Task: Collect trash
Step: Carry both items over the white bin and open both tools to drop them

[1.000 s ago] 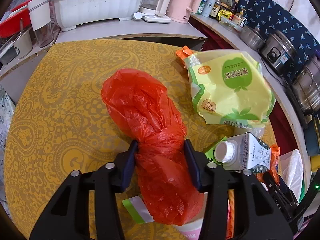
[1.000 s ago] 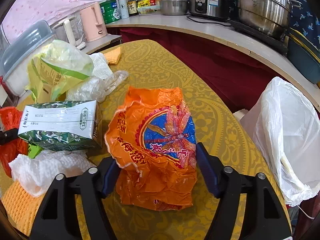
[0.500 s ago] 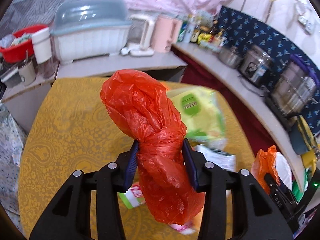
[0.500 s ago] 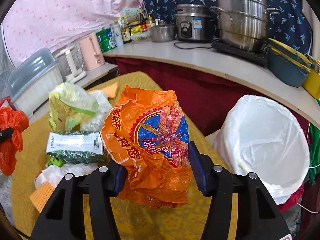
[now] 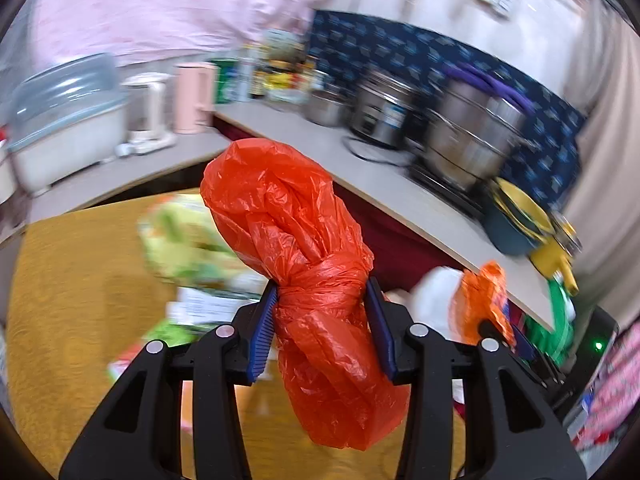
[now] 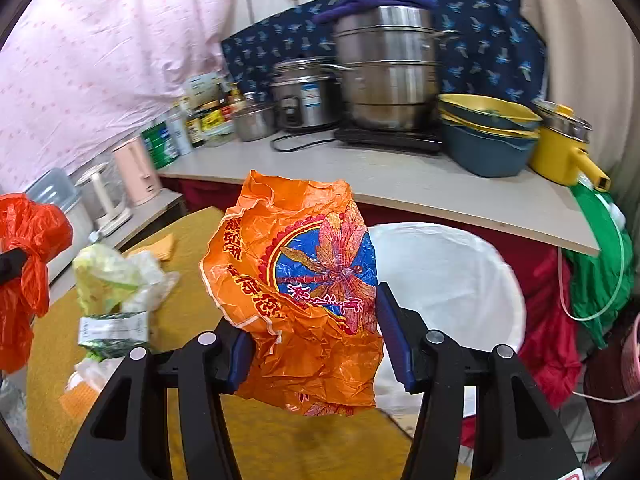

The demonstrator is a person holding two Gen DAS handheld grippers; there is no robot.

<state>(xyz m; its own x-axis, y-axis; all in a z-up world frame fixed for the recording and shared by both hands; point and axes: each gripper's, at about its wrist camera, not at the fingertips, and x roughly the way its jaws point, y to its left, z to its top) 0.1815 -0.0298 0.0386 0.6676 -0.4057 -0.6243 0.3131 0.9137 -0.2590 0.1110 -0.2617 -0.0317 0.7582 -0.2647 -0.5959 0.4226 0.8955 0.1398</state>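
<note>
Two claws are each squeezing trash: the left claw [image 5: 322, 322] is gripping the red bag [image 5: 308, 264] and the right claw [image 6: 314, 336] the orange wrapper [image 6: 296, 288], both lifted for dropping into the white bin [image 6: 452, 280] at right.

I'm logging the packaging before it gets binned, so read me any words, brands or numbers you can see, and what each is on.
No text can be quoted.
On the orange wrapper: large red Chinese characters around a dragonfly picture, too creased to read.
On the green-and-white carton: print blurred.
On the rice cooker sticker and the bottles: too small.
On the red bag: no print.
</note>
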